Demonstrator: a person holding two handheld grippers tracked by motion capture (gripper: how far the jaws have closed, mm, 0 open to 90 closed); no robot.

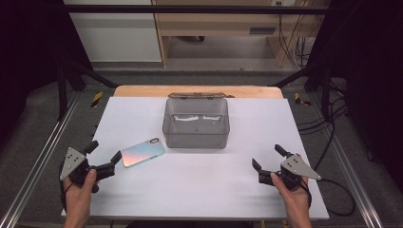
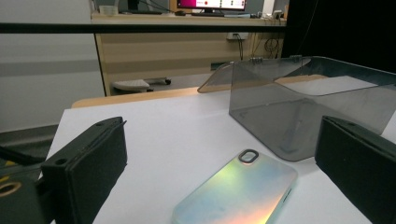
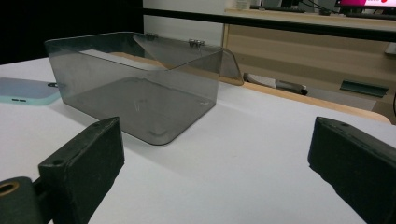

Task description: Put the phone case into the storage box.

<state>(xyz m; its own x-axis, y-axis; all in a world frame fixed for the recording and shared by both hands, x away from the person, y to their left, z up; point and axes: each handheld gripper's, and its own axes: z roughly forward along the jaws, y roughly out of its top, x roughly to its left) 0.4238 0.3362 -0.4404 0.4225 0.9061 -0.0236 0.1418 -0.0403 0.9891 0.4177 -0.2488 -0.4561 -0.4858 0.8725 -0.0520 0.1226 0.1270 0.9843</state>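
One white table (image 1: 199, 185) carries one smoky clear box (image 1: 196, 124), its hinged lid thrown back and nothing inside it. One iridescent phone case (image 1: 142, 152) lies flat just beside the box's near left corner. The left gripper (image 1: 102, 154) sits right at the case with jaws spread, touching nothing, and the right gripper (image 1: 267, 157), equally spread, waits well apart.

Iridescent phone case (image 1: 142, 152) laid flat, back up, camera cutout toward the clear box (image 1: 196, 124), angled just beside its front-left corner
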